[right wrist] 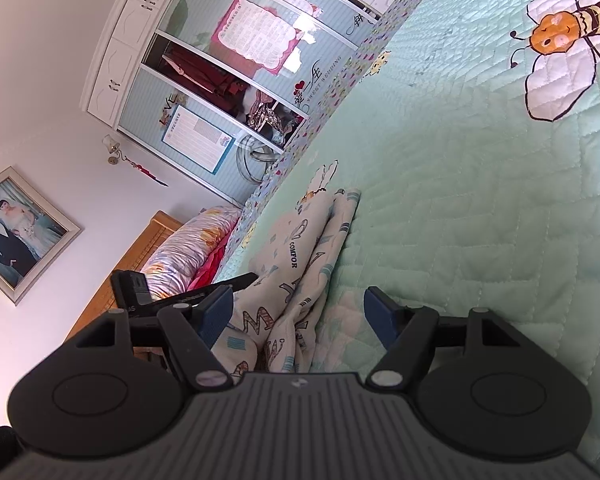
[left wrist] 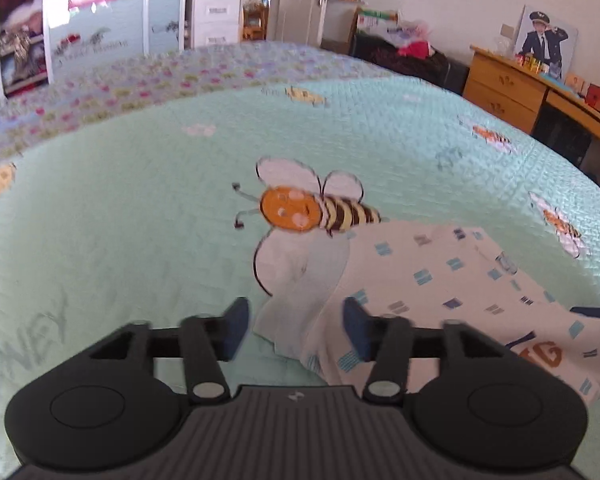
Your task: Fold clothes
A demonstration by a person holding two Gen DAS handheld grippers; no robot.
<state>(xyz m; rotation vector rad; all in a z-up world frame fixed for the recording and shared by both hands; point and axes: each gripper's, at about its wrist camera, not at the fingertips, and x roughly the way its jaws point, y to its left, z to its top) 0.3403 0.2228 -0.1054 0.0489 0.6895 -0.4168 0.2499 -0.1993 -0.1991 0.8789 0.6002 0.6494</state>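
Garment lies on bed at 4 o'clock, seemingly partly folded though blurred; left claw and right claw both spread, gripping nothing.

bed: mint bee quilt | wardrobe: white | desk: wooden | walls: white, daylit

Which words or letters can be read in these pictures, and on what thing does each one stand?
"COMFOR" on the white printed garment; the rest is hidden in a fold.
"SWEET WEDDING" on the wardrobe door.
"LOVE" lower on the wardrobe door.
"ONEY" on the green quilt, start cut off.
Pink poster and blue poster: too small to read.
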